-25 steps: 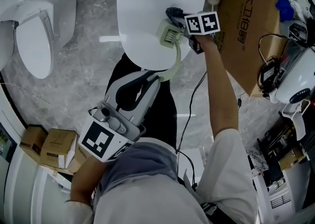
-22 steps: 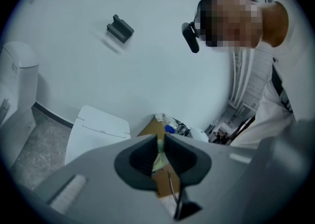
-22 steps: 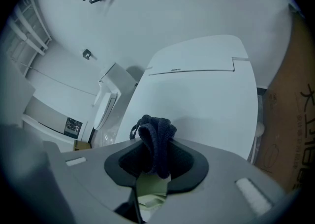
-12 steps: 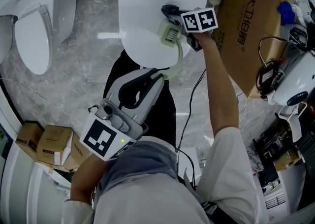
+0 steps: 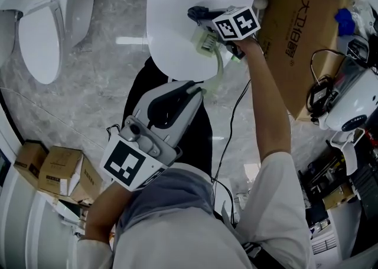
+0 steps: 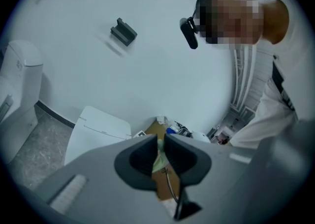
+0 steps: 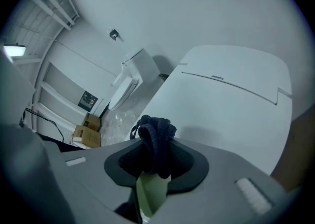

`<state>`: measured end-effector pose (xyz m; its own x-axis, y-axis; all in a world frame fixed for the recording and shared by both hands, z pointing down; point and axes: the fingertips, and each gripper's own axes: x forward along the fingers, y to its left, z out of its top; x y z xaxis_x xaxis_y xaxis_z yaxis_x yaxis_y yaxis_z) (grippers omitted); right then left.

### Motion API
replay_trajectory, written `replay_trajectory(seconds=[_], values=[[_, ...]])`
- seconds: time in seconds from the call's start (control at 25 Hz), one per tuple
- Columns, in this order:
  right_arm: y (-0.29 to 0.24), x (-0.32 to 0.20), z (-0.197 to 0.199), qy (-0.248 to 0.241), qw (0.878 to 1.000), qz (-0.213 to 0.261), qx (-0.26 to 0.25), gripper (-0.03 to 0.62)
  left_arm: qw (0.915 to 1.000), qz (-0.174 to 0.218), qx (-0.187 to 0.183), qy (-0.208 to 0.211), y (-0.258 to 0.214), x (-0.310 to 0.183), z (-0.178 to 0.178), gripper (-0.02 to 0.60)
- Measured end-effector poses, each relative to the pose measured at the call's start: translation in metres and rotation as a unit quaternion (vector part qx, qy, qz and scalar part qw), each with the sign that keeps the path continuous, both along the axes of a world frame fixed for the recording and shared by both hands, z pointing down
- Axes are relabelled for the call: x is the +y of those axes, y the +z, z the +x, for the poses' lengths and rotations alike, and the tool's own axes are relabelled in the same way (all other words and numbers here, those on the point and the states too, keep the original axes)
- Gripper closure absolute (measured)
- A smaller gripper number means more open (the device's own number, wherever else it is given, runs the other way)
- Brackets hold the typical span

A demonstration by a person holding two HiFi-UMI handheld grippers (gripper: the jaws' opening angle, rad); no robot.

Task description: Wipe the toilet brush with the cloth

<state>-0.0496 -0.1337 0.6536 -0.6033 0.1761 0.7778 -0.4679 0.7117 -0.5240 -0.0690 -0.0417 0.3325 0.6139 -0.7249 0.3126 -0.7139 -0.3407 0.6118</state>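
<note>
The left tongs (image 5: 198, 88) are pinching shut on the handle of the pale green plastic toilet brush (image 5: 208, 43), its head sitting over the near right edge of the closed white toilet lid (image 5: 174, 19). The right tongs (image 5: 204, 18) are clamping a dark navy cloth (image 7: 156, 139) that is touching that head. Lid room is opening leftward; a brown cardboard box (image 5: 298, 37) is crowding the right. Only the right gripper view is showing green brush under the bunched cloth
</note>
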Motion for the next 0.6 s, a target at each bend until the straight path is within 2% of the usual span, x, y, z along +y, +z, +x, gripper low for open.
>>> replay_trajectory(seconds=[0.12,0.24,0.4,0.6], values=[[-0.005,0.011,-0.013,-0.034,0.999,-0.015,-0.021,0.497,1.0,0.0,0.002,-0.003,0.001,-0.001,0.001,0.581],[-0.003,0.029,-0.023,-0.104,0.995,-0.008,-0.007,0.497,1.0,-0.001,0.003,-0.005,0.001,0.0,0.001,0.581],[0.002,0.043,-0.031,-0.187,0.982,0.01,0.025,0.497,0.9999,-0.015,0.007,-0.001,0.004,0.005,-0.001,0.581],[0.001,0.054,-0.034,-0.254,0.966,0.015,0.035,0.496,0.9998,-0.016,0.009,-0.003,0.004,0.005,-0.003,0.581]])
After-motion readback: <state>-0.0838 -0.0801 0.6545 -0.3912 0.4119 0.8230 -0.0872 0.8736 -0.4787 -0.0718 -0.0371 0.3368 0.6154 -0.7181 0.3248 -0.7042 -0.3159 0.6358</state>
